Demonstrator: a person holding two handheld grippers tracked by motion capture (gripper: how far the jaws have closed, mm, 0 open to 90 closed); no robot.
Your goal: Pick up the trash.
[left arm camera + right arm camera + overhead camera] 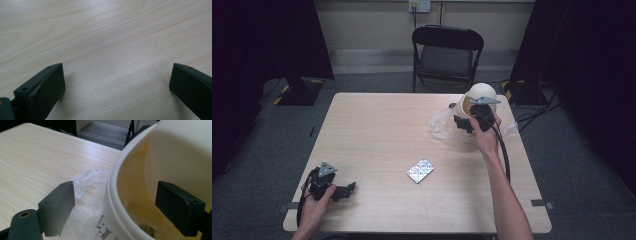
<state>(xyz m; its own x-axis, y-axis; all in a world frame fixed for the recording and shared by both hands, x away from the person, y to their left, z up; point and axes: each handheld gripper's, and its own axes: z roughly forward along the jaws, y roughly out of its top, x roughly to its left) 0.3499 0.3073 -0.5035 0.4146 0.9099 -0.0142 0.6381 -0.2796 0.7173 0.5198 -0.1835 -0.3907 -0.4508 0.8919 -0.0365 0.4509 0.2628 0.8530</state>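
The right tongs sat at the upper right of the high view, at a cream bowl tipped on its side with its mouth toward the left of the frame. In the right gripper view the jaws stood wide: the bowl's rim rose between them, one jaw inside against the yellowish inner wall, the other outside over a clear plastic bag. Neither pad pressed on the rim – a gap showed on both sides. The bag lay crumpled on the tabletop just left of the bowl, touching it, with dark print showing through near the lower edge of the gripper view.

The left tongs rested at the lower left of the high view, near the front edge of the tabletop. Their jaws stood wide apart with bare wood between them – nothing held.

A silver blister pack lay flat near the middle of the tabletop, well apart from both tongs. A black folding chair stood beyond the far edge.
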